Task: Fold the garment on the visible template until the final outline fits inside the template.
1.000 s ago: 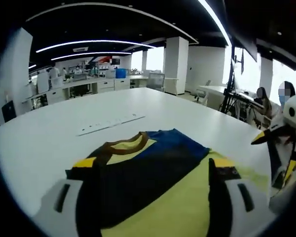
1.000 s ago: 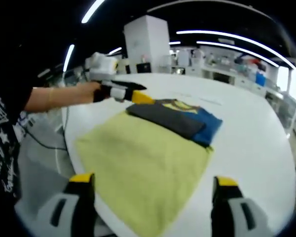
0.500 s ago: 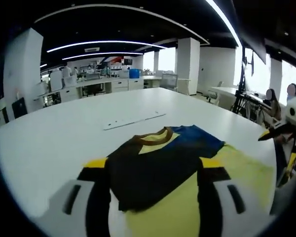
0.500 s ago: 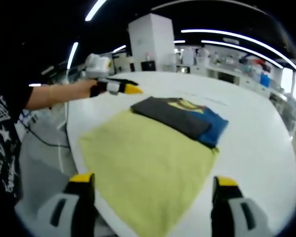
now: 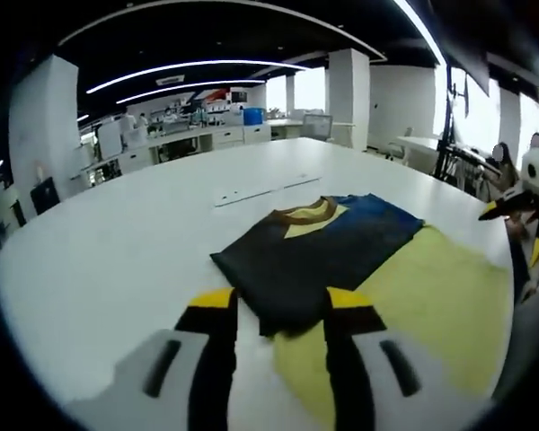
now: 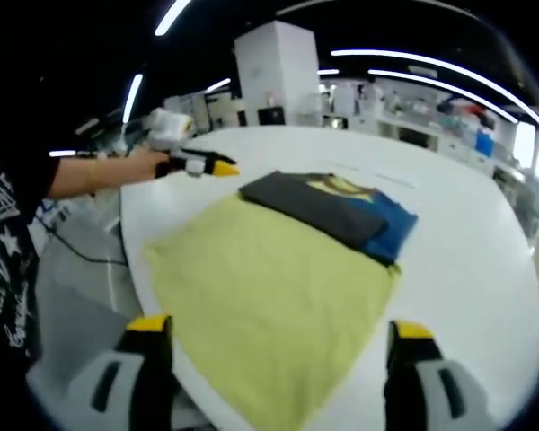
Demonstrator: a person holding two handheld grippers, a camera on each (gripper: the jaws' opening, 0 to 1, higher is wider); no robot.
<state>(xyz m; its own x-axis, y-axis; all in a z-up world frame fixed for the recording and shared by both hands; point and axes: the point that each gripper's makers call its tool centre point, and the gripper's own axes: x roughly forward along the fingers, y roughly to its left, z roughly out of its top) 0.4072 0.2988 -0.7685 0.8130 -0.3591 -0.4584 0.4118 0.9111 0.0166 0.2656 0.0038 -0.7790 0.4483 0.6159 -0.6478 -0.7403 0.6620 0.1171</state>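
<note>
The garment point(image 5: 323, 256) lies folded into a dark grey and blue rectangle, its yellow-brown collar facing up, on the far end of the yellow template cloth point(image 5: 431, 305). My left gripper point(image 5: 280, 301) is open with a narrow gap and holds nothing; it hovers just short of the garment's near corner. In the right gripper view the left gripper point(image 6: 217, 166) hangs over bare table left of the garment point(image 6: 328, 206). My right gripper point(image 6: 278, 359) is wide open and empty above the near edge of the yellow cloth point(image 6: 260, 287). It also shows at the right edge point(image 5: 512, 233).
A thin white strip point(image 5: 265, 189) lies on the white table point(image 5: 99, 242) beyond the garment. A person's forearm point(image 6: 90, 175) and dark shirt point(image 6: 9, 269) are at the left, by the table's edge point(image 6: 135, 242). A tripod point(image 5: 449, 144) and office desks stand beyond.
The left gripper has drawn back from over the garment toward bare table, and its jaws have come much closer together. The right gripper has barely moved.
</note>
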